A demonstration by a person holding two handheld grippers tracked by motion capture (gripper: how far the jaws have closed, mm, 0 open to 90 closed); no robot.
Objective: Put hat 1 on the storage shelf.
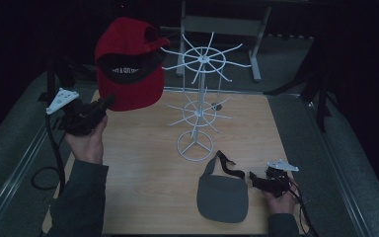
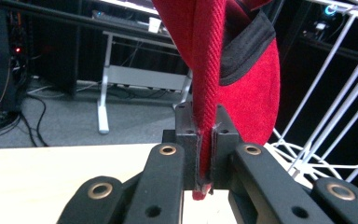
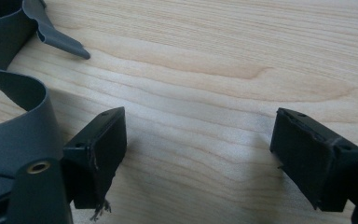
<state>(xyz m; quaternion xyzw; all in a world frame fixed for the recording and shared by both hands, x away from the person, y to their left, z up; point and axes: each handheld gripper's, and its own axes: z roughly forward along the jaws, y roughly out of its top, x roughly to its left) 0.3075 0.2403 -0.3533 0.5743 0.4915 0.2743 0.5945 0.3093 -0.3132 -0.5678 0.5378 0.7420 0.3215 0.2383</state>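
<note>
High view and the two gripper views. The left tool (image 1: 102,104) is clamped on the lower edge of the red cap (image 1: 128,64); in the left gripper view the red fabric (image 2: 205,93) runs straight up from between the closed jaws, pinched edge-on. The cap hangs in the air above the far left part of the table (image 1: 143,197), held upright, its black-lined opening turned toward the person and its long axis running roughly vertically from the tool to the crown. The white wire rack (image 1: 201,98) stands just to the right of the cap, with its upper ring of radiating prongs (image 1: 205,59) level with the cap's crown; the cap's right side nearly meets the nearest prong, so the coming move appears to be a short carry rightward onto a prong. The left hand is by far the nearer to the rack. The right tool (image 1: 256,180) rests low at the near right with jaws spread wide, gripping nothing, just beside the grey cap (image 1: 222,195) lying flat on the table, its strap (image 3: 9,46) curling toward that tool.
</note>
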